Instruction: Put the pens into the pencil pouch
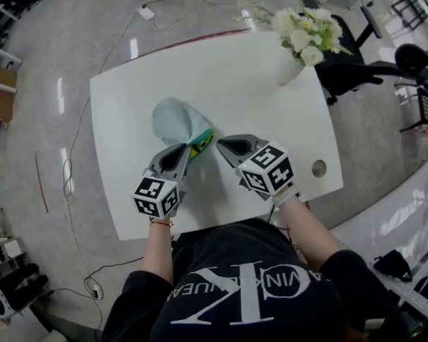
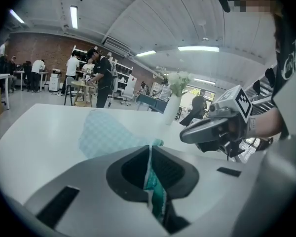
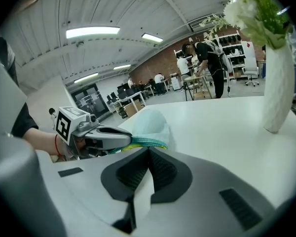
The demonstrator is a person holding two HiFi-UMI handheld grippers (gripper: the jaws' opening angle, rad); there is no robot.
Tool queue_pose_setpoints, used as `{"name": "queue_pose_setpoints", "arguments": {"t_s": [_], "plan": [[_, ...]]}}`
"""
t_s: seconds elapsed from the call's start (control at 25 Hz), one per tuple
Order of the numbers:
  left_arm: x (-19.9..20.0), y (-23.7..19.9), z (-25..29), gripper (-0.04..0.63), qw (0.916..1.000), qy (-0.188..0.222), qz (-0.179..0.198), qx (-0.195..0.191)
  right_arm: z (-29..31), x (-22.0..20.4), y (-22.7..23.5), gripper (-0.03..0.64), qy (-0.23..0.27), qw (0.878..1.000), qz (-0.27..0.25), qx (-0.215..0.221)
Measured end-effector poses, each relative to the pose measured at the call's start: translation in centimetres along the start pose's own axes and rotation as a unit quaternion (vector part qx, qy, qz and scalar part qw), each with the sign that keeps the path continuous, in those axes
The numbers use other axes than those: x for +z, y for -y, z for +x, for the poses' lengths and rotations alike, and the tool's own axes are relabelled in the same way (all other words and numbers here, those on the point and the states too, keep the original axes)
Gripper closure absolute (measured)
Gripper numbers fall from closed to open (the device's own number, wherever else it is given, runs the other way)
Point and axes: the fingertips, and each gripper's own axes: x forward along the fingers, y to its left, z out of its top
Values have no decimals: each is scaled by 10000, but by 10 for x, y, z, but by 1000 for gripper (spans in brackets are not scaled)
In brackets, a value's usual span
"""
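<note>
One white table fills most of the head view. At its centre the pencil pouch lies with its long axis running upper left to lower right, mouth toward me. My left gripper is clamped on the pouch's teal mouth edge. The right gripper, jaws together and empty, sits just right of that mouth. A yellow-green thing shows there, possibly a pen.

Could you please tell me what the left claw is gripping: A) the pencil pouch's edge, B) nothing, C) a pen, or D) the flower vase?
A: in the left gripper view, the left claw is shut on the teal edge of the pencil pouch.
</note>
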Motion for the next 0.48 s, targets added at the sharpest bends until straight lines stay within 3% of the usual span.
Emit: {"name": "queue_pose_setpoints", "arguments": {"t_s": [0.28, 0.48], "plan": [[-13, -3, -3, 571, 9998, -134, -137, 41, -6, -2, 3, 607, 95, 9999, -35, -29], [-9, -2, -7, 546, 9987, 85, -487, -119, -8, -4, 8, 607, 122, 9999, -29, -87]]}}
